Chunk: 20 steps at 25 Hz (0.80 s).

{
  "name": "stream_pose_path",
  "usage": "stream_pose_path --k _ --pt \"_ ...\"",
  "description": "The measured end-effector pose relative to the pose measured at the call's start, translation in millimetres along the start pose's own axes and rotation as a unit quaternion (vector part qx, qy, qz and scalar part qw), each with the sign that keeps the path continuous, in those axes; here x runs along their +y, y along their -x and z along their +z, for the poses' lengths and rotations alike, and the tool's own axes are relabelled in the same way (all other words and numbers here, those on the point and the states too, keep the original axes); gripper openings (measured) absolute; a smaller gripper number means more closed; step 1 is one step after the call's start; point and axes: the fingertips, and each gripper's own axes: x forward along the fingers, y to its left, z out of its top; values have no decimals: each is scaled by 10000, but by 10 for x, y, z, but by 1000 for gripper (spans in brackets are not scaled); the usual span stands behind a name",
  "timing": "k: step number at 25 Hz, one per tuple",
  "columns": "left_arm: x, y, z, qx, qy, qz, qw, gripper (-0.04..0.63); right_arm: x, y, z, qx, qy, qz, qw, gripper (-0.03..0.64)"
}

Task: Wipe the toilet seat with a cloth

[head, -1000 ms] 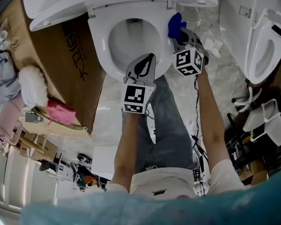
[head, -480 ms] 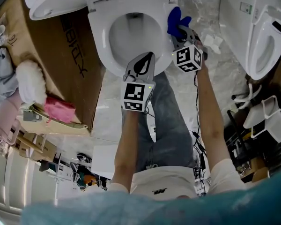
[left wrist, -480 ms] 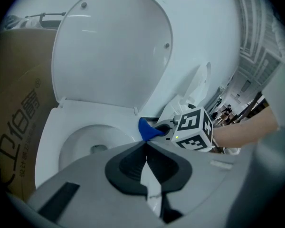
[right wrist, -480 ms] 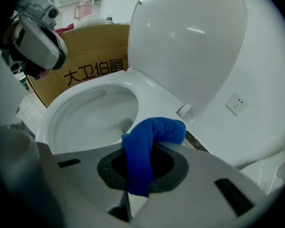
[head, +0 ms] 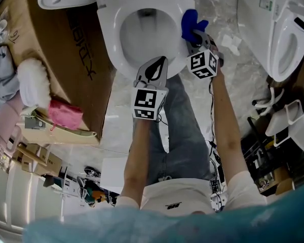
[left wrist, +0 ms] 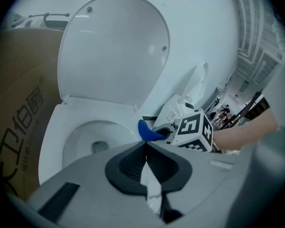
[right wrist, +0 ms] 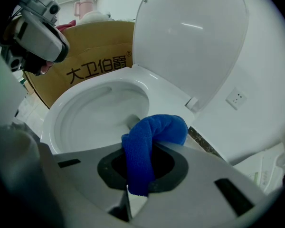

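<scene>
Toilet seat (head: 109, 44), a white ring, lies down on the bowl with the lid (right wrist: 190, 42) standing upright behind it. The blue cloth (head: 191, 24) is at the seat's right edge, toward the hinge end. It is pinched in the right hand-held gripper (head: 195, 37).

In the right gripper view the jaws of that hand-held gripper (right wrist: 142, 175) are closed on the cloth (right wrist: 145, 146). One fold hangs down through the dark opening between them, and a rolled loop bulges out past the tips toward the seat (right wrist: 57, 122). Whether the cloth actually presses on the seat cannot be told.

The left hand-held gripper (head: 154, 67) is over the front of the seat, near the person's knee. In its own view the jaws (left wrist: 146, 148) are pressed together at the tips with nothing between them. Beyond them are the seat (left wrist: 52, 132), the raised lid (left wrist: 114, 46), the cloth (left wrist: 149, 132) and the right gripper's marker cube (left wrist: 192, 132).

A cardboard box (head: 71, 59) stands just beside the toilet on the left. A second toilet (head: 278, 34) stands to the right, well apart.
</scene>
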Motion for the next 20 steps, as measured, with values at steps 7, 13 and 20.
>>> stream_pose_path --k 7,13,20 --pt "-7 103 -119 13 15 -53 10000 9 277 87 -132 107 -12 59 9999 21" --pt "4 206 -218 53 -21 -89 9999 9 546 162 -241 202 -65 125 9997 21" --pt "36 315 -355 95 -22 -114 9999 9 893 235 -350 292 -148 239 9992 21"
